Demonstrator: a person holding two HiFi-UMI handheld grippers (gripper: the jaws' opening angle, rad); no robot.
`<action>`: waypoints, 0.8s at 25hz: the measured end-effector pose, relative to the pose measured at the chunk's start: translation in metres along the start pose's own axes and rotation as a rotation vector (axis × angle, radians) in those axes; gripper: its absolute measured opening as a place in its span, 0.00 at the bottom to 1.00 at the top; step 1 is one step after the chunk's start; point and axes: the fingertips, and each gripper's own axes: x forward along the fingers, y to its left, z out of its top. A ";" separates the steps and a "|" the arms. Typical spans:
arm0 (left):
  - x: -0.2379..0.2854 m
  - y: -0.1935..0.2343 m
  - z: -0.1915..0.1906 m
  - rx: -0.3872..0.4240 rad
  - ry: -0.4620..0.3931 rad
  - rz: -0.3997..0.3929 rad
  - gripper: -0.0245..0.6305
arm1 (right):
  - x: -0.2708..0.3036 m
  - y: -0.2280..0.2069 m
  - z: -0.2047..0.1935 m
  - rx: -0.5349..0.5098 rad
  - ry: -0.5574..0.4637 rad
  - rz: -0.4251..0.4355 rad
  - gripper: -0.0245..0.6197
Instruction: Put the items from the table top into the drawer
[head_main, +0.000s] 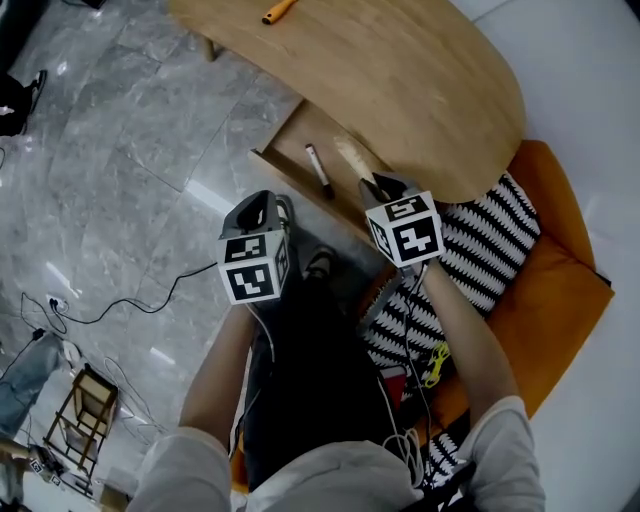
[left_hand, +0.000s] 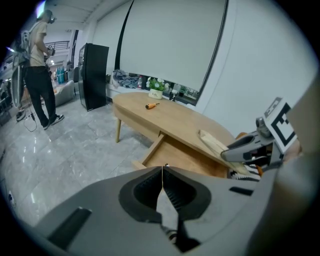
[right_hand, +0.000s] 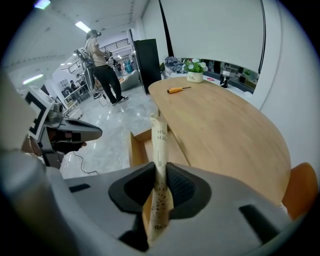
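A pale flat strip (right_hand: 159, 145), printed with small marks, stands pinched on edge between my right fingers (right_hand: 184, 190). They are drawn in narrow on its lower part, and most of its length pokes out past the fingertips. It looks light and thin, a paper sleeve or slim wood, though the wide lens leaves me unsure which. Either way I judge it bendy along its length and easily creased, so a grip low on the flat faces suits it and a light squeeze should do.

Just beyond and below those fingertips lies the open drawer (head_main: 290, 150), a dark pen (head_main: 318, 170) already on its floor. In the head view the strip's far end hangs over it. My left fingers (left_hand: 142, 192) are pressed together on nothing, off to the left of the right pair and short of the drawer's front.

Far ahead of both pairs, an orange-handled screwdriver (right_hand: 177, 90) waits on the desk (head_main: 400, 80). It looks harder, heavier and rounder, and is best taken across the handle.
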 end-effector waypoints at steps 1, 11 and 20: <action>0.000 0.000 0.001 -0.003 -0.003 0.000 0.05 | 0.000 0.000 0.000 -0.002 -0.003 0.001 0.16; 0.015 0.002 0.009 0.011 0.005 0.003 0.05 | 0.006 -0.016 -0.002 0.030 0.004 -0.021 0.22; 0.030 0.028 0.029 -0.010 0.015 0.033 0.05 | 0.020 -0.016 0.045 0.105 -0.060 0.002 0.22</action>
